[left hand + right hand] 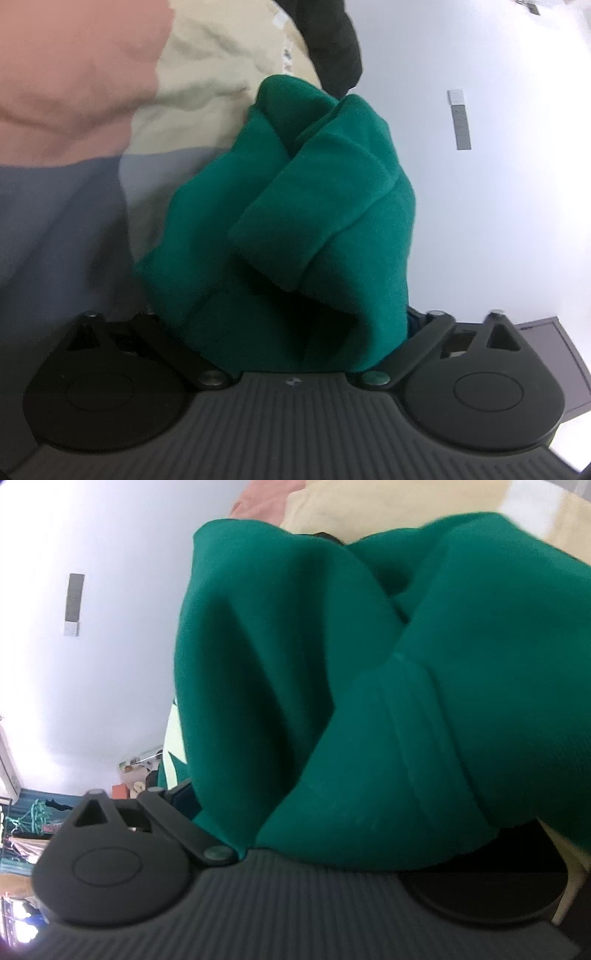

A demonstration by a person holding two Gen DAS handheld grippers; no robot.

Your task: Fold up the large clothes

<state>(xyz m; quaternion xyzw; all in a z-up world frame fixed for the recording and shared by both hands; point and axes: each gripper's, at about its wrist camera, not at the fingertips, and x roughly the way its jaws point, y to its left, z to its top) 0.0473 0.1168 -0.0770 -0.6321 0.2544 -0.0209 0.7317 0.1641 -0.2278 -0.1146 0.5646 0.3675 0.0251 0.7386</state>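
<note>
A bundled green garment [295, 206] fills the middle of the left wrist view. It rises from between the jaws of my left gripper [288, 332], whose linkage arms stand spread wide on both sides. The fingertips are buried under the cloth, so whether they press on it is hidden. In the right wrist view the same green garment [369, 686] lies over my right gripper [332, 812] and covers its right side. The left linkage arm [184, 827] is swung far out, so the jaws stand wide.
Left of the green bundle lie other clothes: pink [66, 81], cream [207, 74], blue-grey [55, 221] and, behind, black [332, 40]. A white surface [498, 221] with a grey strip [461, 122] is to the right. A dark box [554, 362] sits at the lower right.
</note>
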